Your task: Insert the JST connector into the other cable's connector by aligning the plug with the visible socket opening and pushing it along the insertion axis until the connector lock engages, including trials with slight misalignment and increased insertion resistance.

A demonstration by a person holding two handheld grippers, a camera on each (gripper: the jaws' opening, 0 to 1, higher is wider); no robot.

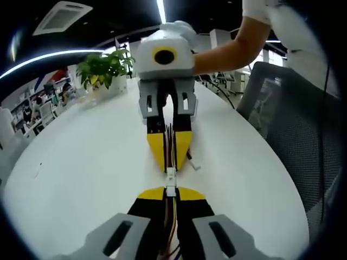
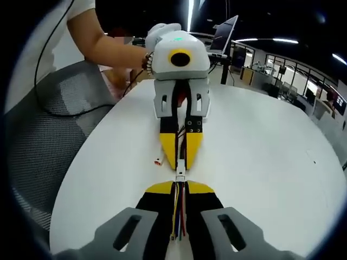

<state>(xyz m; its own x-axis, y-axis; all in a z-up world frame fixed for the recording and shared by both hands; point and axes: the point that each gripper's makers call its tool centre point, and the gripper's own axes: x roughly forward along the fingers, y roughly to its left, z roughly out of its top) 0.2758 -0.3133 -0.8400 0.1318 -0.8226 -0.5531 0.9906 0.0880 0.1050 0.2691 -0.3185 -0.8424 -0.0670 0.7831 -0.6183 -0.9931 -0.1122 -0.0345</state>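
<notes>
Yellow-tipped jaws rise at the bottom of the left gripper view, where the left gripper [image 1: 171,194] is pinched nearly shut on a bundle of coloured wires [image 1: 172,227] running up between its black fingers [image 1: 146,208]. At the tips sits a small white JST connector [image 1: 171,190], and right against it is the mating connector [image 1: 171,174] of the other cable; the two white housings meet end to end over the white table [image 1: 81,173], though how far they are seated I can't tell. Just beyond, the right gripper [image 1: 170,162] comes in nose to nose, jaws closed down on its own cable [image 1: 171,141], yellow tips pointing back at the camera. A loose white connector end [image 1: 194,165] lies on the table just beside those tips. Further back a person's hand [image 1: 181,27] holds the gripper body, with a mesh chair [image 1: 287,119] at the side and a potted plant [image 1: 103,67] far across the table.

Switch to the right gripper view: the right gripper [image 2: 179,187] is clamped close on multicoloured wires [image 2: 179,211], with the white joined connectors [image 2: 179,176] at its tips. Facing it, the left gripper [image 2: 180,162] grips its wire the same way. A small white plug with a red end [image 2: 158,161] lies on the table [image 2: 260,151] beside them. Behind, a laptop [image 2: 225,35] stands open.
</notes>
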